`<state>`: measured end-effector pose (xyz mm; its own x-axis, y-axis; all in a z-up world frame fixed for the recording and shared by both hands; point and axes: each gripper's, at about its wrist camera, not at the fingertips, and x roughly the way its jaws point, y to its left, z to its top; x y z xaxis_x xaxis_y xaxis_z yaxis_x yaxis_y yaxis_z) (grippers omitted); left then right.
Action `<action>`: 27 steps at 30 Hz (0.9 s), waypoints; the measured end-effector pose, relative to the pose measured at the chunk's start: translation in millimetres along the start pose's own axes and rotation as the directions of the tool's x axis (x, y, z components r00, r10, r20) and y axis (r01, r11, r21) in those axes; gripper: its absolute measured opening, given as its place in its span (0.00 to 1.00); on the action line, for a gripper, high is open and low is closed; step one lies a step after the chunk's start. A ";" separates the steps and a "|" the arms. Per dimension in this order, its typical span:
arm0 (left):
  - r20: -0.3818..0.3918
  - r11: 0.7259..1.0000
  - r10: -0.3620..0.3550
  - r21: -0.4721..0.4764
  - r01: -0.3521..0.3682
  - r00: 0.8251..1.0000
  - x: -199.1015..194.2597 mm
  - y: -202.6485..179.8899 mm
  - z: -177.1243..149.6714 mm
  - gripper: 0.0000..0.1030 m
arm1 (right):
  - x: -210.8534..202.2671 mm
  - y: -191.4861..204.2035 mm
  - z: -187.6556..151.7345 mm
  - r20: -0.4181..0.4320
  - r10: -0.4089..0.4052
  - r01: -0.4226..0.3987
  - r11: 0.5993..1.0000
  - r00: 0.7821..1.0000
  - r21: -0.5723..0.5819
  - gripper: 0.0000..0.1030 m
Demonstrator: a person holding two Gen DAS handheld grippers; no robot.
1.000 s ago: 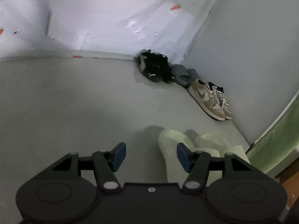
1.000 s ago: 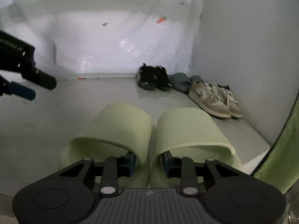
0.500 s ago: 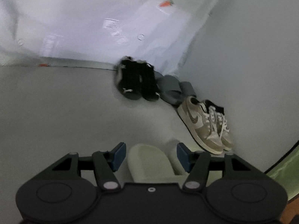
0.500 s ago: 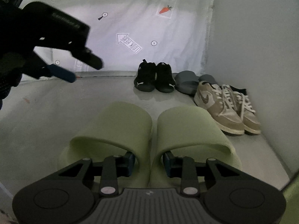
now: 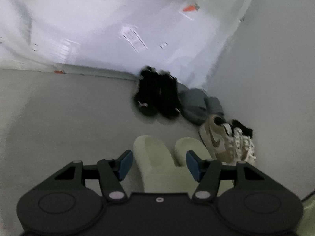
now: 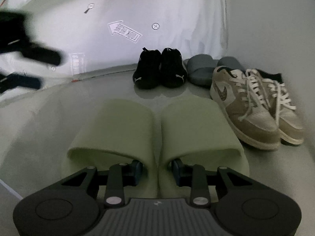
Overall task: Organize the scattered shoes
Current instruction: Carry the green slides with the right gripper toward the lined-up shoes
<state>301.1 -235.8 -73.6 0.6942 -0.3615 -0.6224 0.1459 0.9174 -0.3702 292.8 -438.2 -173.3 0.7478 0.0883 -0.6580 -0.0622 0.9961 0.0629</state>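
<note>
Pinching the inner straps of both pale green slides (image 6: 155, 129) together, your right gripper (image 6: 156, 170) holds them beside the tan sneakers (image 6: 254, 106). A weak grip could drop one. Your left gripper (image 5: 158, 162) hangs spread, empty.

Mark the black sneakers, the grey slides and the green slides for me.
black sneakers (image 6: 159, 72), right wrist view, on the inner edges of the pair's uppers.
grey slides (image 6: 198, 68), right wrist view, on the near slide's strap.
green slides (image 6: 126, 125), right wrist view, on the left slide's strap.
</note>
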 end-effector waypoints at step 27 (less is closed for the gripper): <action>0.089 0.966 0.192 -0.193 -0.172 0.977 -7.0 36.4 15.0 0.59 | 86.7 -13.7 45.4 -0.168 0.063 -0.102 0.966 0.984 -0.239 0.71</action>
<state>312.1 -197.3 -72.3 0.7693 -0.1627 -0.6178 -0.1142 0.9164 -0.3836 388.5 -444.5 -197.1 0.6206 0.1503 -0.7696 -0.2944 0.9543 -0.0510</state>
